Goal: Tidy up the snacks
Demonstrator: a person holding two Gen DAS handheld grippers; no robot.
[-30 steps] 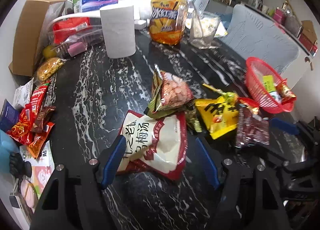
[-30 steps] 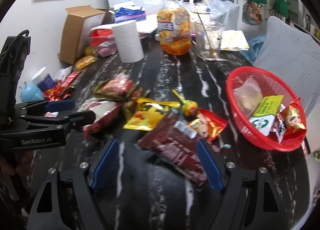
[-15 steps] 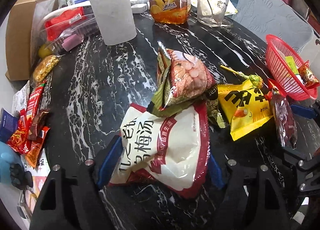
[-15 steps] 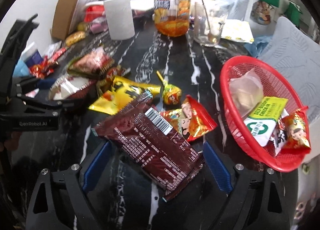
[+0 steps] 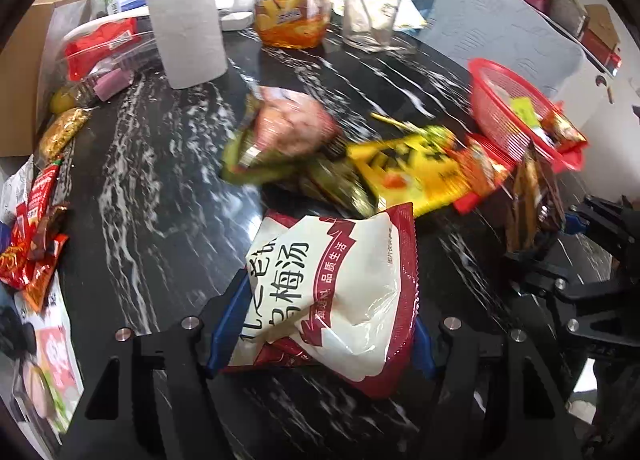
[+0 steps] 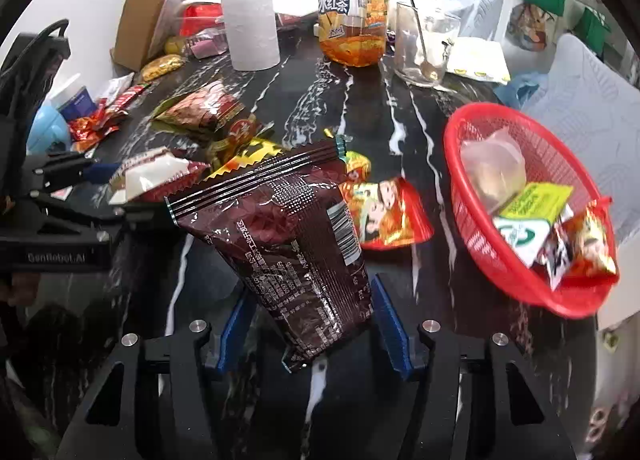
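Both packets have left the black marble counter (image 6: 304, 107) since the earlier frames: our left claw (image 5: 320, 324) has just closed on the white-and-red plastic pouch (image 5: 332, 288), our right claw (image 6: 312, 324) on the dark maroon foil packet (image 6: 288, 244). Several snacks sit in the red plastic basket (image 6: 472, 227); many remain loose.

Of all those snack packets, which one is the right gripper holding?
The dark maroon foil packet with a barcode, pinched at its lower end by the right gripper and lifted upright; the other packets lie flat on the black marble table.
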